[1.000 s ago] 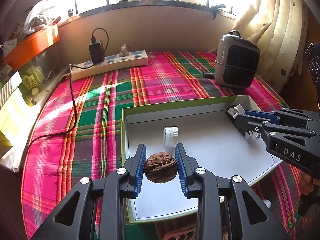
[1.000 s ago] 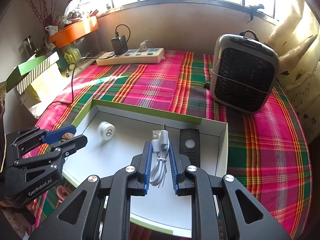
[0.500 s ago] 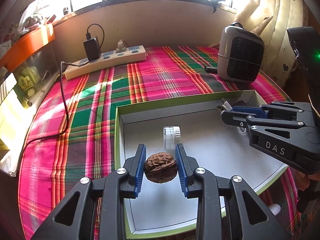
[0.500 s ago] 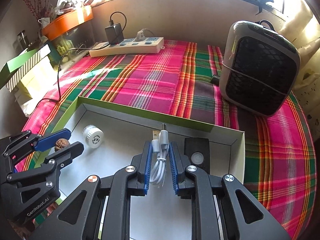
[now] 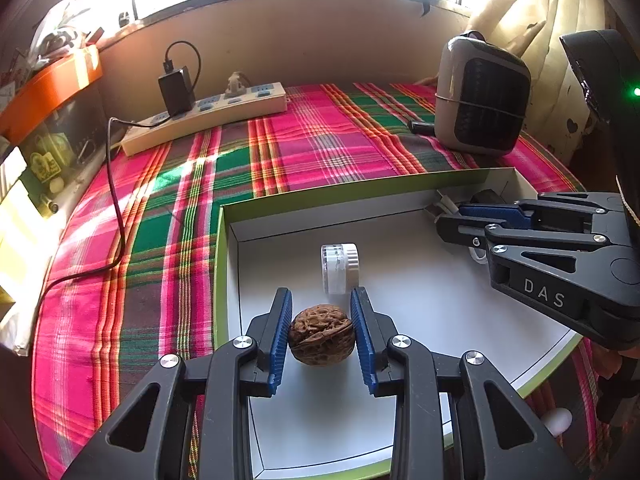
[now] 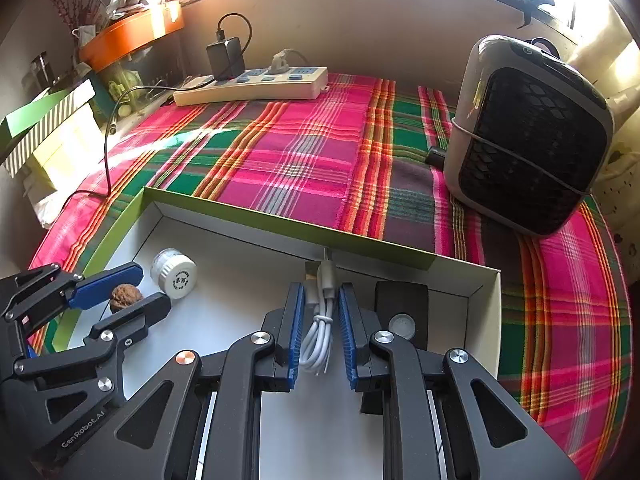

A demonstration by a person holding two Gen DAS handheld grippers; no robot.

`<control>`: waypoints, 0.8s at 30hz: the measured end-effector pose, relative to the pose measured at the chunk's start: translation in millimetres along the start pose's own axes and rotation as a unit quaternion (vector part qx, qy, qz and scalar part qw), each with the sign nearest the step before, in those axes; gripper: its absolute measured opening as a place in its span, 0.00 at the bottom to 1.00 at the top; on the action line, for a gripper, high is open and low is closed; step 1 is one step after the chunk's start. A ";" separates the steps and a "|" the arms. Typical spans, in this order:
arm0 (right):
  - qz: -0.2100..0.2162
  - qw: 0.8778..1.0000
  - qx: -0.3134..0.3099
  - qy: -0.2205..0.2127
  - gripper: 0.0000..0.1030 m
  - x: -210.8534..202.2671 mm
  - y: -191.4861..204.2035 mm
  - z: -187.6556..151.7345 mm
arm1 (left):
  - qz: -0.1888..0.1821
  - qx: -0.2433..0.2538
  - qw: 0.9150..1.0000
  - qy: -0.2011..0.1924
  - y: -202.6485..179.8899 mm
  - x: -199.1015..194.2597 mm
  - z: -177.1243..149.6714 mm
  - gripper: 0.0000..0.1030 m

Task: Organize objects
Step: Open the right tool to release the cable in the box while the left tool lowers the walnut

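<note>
Right tongs [image 6: 319, 320] have sunk lower into the green-rimmed box [image 6: 280, 228] since a second ago, clenched on a coiled white USB cable [image 6: 320, 328] beside a black remote [image 6: 402, 312]. Left tongs [image 5: 321, 330] grasp a walnut [image 5: 321, 335] over the box's left side, near a small white jar [image 5: 339, 268].

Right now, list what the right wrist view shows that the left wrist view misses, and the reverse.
Only the right wrist view: the striped green box and the black device's whole top. Only the left wrist view: a small white ball beyond the tray's near edge. Both: the tray, walnut, white jar, cable, power strip and heater.
</note>
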State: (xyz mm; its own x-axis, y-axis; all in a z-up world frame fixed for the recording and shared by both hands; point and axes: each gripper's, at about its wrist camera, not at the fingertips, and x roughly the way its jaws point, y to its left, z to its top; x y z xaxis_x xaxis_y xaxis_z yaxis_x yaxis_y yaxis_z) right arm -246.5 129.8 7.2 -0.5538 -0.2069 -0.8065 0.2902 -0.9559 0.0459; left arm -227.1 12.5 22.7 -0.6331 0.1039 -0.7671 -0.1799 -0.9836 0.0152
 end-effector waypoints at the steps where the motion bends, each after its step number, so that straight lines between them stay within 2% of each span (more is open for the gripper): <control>1: 0.000 1.000 0.000 0.000 0.18 0.3 0.6 0.0 | 0.000 0.000 1.000 0.000 -0.2 0.0 0.0 0.28; 24: -0.009 1.000 0.005 0.004 0.18 2.2 -0.7 -1.2 | 0.002 0.009 1.000 0.003 -3.3 4.2 0.1 0.28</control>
State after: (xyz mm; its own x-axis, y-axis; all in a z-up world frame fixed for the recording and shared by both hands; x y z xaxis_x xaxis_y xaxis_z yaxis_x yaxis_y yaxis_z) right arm -246.9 130.3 4.7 -0.5521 -0.1888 -0.8121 0.2732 -0.9612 0.0378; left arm -229.2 16.2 19.5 -0.6293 0.0997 -0.7708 -0.1917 -0.9810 0.0296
